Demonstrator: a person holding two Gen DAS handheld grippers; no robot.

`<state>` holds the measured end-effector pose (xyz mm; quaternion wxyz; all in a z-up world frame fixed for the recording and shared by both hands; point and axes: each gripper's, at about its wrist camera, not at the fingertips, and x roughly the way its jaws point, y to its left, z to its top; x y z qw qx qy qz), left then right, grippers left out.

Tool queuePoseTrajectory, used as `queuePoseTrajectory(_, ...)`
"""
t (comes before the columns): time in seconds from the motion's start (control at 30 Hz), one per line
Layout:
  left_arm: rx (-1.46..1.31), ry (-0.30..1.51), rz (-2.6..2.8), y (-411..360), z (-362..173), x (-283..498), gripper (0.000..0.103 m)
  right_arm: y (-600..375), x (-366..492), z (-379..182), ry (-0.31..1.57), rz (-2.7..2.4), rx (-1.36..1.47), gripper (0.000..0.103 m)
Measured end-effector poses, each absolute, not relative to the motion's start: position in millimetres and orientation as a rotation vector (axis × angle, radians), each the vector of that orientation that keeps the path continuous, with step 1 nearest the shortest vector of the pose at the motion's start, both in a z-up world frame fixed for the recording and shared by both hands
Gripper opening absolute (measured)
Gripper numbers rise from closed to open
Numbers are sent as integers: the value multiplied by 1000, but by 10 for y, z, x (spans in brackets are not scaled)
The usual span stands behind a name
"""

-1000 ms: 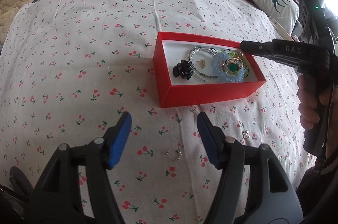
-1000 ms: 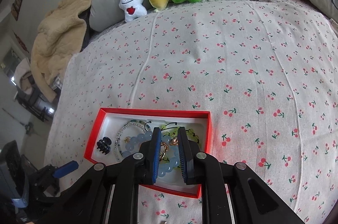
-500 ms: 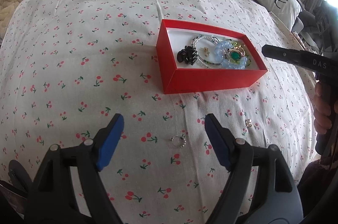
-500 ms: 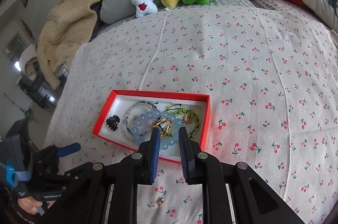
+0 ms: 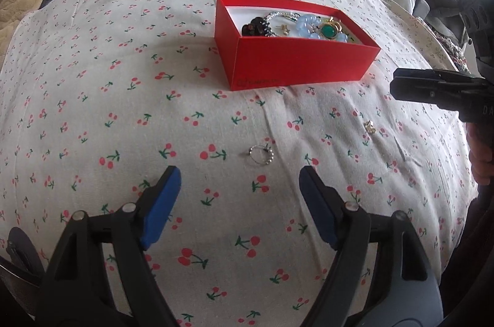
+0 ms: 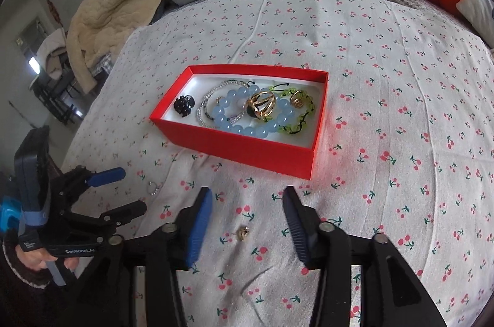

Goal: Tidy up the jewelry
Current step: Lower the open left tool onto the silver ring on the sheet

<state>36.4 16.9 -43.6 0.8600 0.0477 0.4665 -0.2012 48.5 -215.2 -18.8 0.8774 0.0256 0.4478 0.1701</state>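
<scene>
1. Both tools have pulled back from the red box (image 6: pixel 247 142) toward the near edge of the bed (image 6: pixel 401 80). The right tool (image 6: pixel 247 216), a second ago nearly shut above the box with a gold piece between its pads, has just been opening and now stands wide and empty. The left tool (image 5: pixel 239 191) has spread a little further, also wide and empty.
2. Two loose pieces lie on the cherry-print sheet. A thin silver ring (image 5: pixel 261 155) sits just ahead of the left tool's pads; a small gold earring (image 6: pixel 243 233) sits between the right tool's blue pads, untouched.
3. Handling, as I judge it: both are tiny, light and hard, likely to slip or sink into the soft sheet. I would pinch the ring across its band and the earring across its body, pressing slightly into the fabric.
4. Count: one box; inside it one black hair claw (image 6: pixel 183 105), three bracelets (clear-beaded, blue-beaded (image 6: pixel 234 123), green), one large gold-and-green ring (image 6: pixel 262 108), and perhaps two small gold bits.
</scene>
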Motion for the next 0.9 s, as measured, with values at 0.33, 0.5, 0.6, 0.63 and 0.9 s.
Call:
queuePoseTrajectory(0.33,107,965,-471,169,-485,265,68,-1919,113,-588,956,384,-102,66)
queuePoseTrajectory(0.5,99,961,-504,107,-495,320,49,-1854,55,-699,966,394,-158,66)
queuePoseTrajectory(0.6,108,960,-516,63,-510,343,45,-1886,75,-692,969,393,-145,66)
queuePoseTrajectory(0.63,112,959,-520,50,-515,352,44,-1900,94,-690,973,392,-137,66)
queuePoseTrajectory(0.9,133,959,-530,-13,-537,418,39,-1901,144,-700,979,389,-150,66)
